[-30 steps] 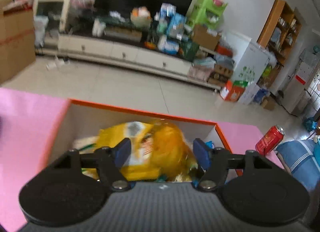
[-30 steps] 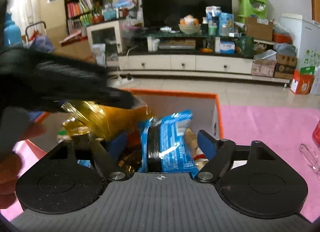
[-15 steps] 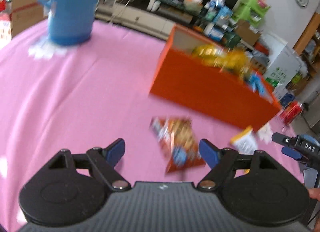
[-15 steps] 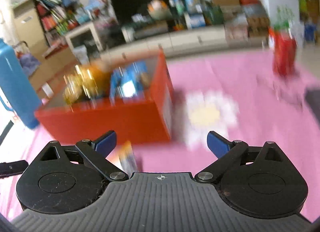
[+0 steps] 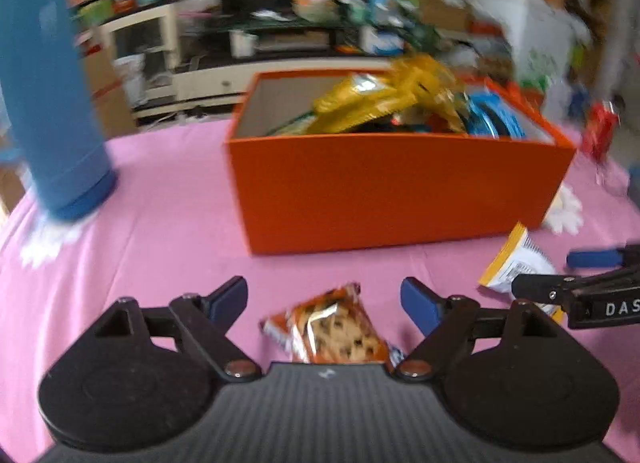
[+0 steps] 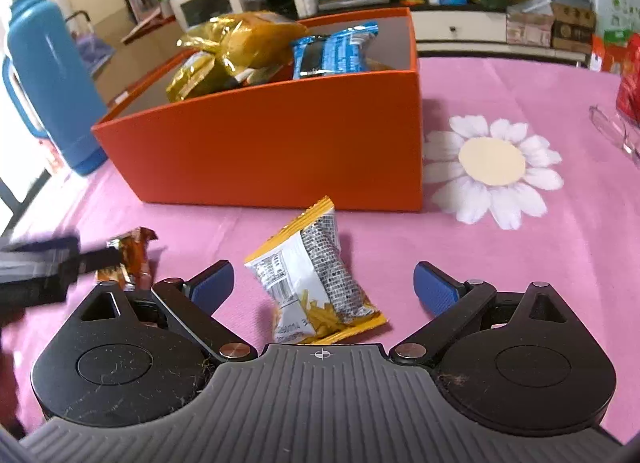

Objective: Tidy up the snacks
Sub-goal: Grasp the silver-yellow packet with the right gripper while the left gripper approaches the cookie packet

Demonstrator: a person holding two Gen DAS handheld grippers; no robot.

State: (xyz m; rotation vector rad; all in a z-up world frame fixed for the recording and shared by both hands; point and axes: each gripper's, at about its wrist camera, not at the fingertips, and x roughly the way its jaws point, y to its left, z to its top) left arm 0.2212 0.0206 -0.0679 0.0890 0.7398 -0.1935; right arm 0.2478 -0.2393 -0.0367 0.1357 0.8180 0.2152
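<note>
Risk: we pinch crinkly film only, packets slip.
Left gripper (image 5: 322, 299): jaws opening, cookie packet (image 5: 334, 329) between on cloth (image 5: 160, 231), untouched.
Right gripper (image 6: 323, 283): jaws apart, fries packet (image 6: 316, 275) between, untouched.
Box (image 6: 280, 143) (near full) just behind; thermos (image 5: 48, 83), can (image 5: 600, 131) clear of path.

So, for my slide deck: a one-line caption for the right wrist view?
Open right gripper poised over a white-and-yellow snack packet lying before the orange box.
</note>
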